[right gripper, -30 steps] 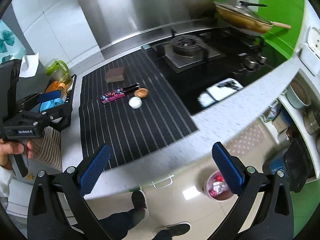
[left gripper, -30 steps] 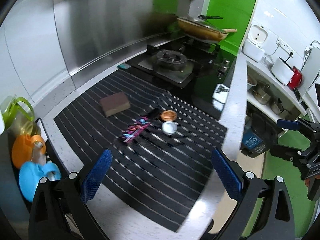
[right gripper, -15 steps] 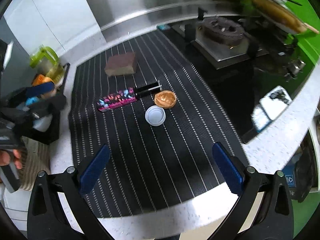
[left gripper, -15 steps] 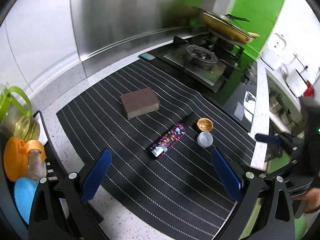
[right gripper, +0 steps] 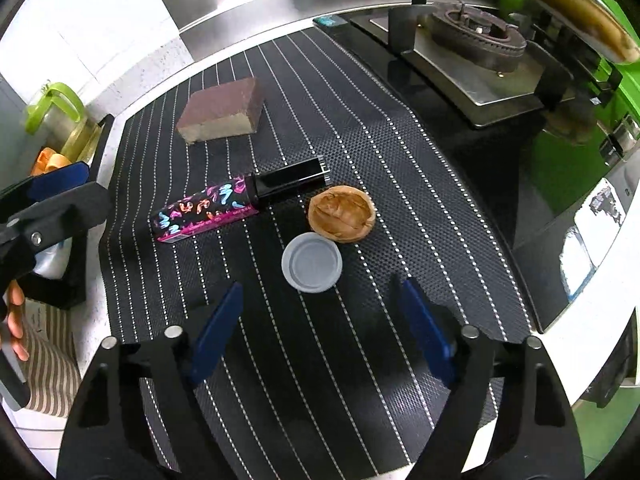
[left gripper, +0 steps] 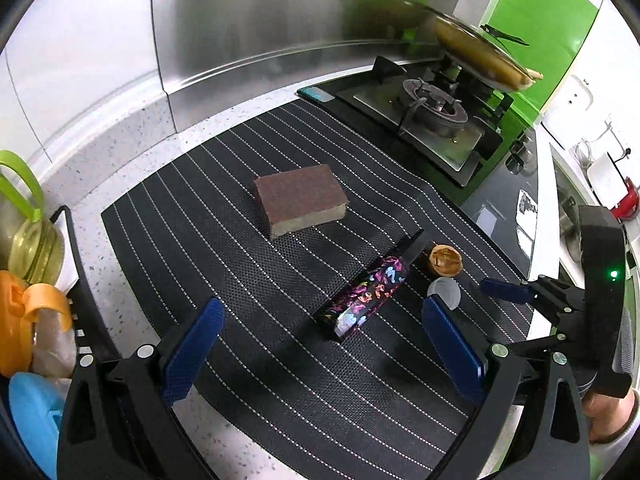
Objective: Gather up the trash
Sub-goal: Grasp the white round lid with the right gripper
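Note:
On the black striped mat [right gripper: 400,184] lie a colourful patterned box [right gripper: 208,214] with a black sleeve sticking out of it, a brown nut shell [right gripper: 342,214] and a grey plastic lid [right gripper: 312,258]. My right gripper [right gripper: 322,290] hovers just short of the lid, its jaws closing with nothing between them. My left gripper [left gripper: 322,312] stands open above the patterned box [left gripper: 364,296], apart from it. The shell [left gripper: 445,260] and the lid [left gripper: 444,292] sit by its right finger. A blue finger [left gripper: 502,290] of the right gripper shows beyond them.
A brown sponge block [left gripper: 300,200] rests on the mat farther back. The gas stove [left gripper: 436,120] and a lidded pan [left gripper: 480,56] are at the far right. A black rack [left gripper: 80,264] with bottles stands at the left. The counter's edge runs along the right.
Both grippers have come down and in over the mat, so the box, shell and lid look larger. The right jaws stand narrower than before.

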Demonstrator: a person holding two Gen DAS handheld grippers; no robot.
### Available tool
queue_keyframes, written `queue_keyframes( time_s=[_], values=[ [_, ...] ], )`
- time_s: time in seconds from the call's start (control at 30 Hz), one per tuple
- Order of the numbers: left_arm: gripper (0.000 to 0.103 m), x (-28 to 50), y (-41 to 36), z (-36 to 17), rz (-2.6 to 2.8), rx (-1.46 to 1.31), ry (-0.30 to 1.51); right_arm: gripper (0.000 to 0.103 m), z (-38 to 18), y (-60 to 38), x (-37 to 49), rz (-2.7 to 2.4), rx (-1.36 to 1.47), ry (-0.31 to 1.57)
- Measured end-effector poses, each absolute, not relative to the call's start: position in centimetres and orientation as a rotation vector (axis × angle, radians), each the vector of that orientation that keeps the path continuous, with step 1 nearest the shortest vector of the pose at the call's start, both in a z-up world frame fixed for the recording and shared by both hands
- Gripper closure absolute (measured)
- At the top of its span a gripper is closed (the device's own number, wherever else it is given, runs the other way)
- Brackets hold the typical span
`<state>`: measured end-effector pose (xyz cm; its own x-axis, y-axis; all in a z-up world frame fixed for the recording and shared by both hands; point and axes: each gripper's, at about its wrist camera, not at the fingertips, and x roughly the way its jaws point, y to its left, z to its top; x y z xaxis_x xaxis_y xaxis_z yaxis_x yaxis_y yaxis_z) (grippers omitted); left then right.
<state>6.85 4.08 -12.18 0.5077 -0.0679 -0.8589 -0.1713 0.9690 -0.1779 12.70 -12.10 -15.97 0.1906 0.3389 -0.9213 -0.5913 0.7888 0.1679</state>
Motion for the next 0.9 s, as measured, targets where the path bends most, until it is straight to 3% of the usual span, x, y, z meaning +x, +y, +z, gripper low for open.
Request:
queue_keyframes(
  time_s=[0.3,0.9],
  values=[
    [0.007,7.1,4.2,-12.5,0.054,-0.269,1.046,0.071,-16.2,-11.2,13.3,0.652,-0.286,1.209],
    [0.007,9.5,1.6,-13.2,-0.029,-0.166,1.057,0.071,-13.2,-14.7,13.8,0.72,-0.252,1.244]
  ],
)
